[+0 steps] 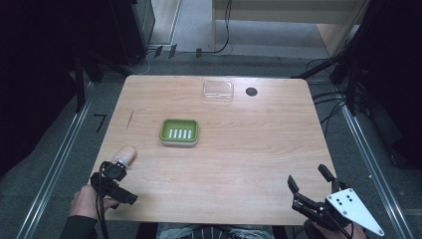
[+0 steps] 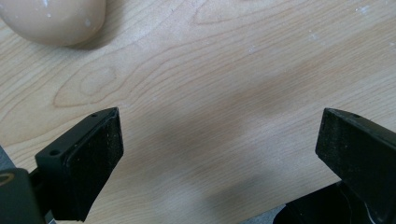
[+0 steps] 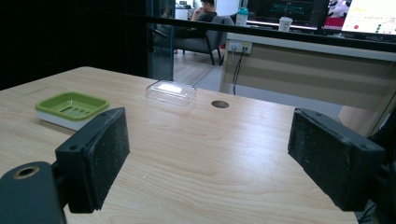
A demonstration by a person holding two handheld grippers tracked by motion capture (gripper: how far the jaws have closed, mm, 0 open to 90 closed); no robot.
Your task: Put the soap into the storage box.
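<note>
Left claw (image 1: 115, 186) open, empty, poised near the beige soap bar (image 1: 124, 156) at the desk's (image 1: 239, 164) near-left edge. Right claw (image 1: 309, 180) open, idle. Approach step; next: close on the bar, carry it to the green dish (image 1: 179, 132) beyond.

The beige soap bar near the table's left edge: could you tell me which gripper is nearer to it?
Left. The left gripper sits just beside the soap bar, fingers open; the right gripper is across the table.

Left gripper (image 1: 117, 172) beside soap (image 1: 124, 156)
</note>
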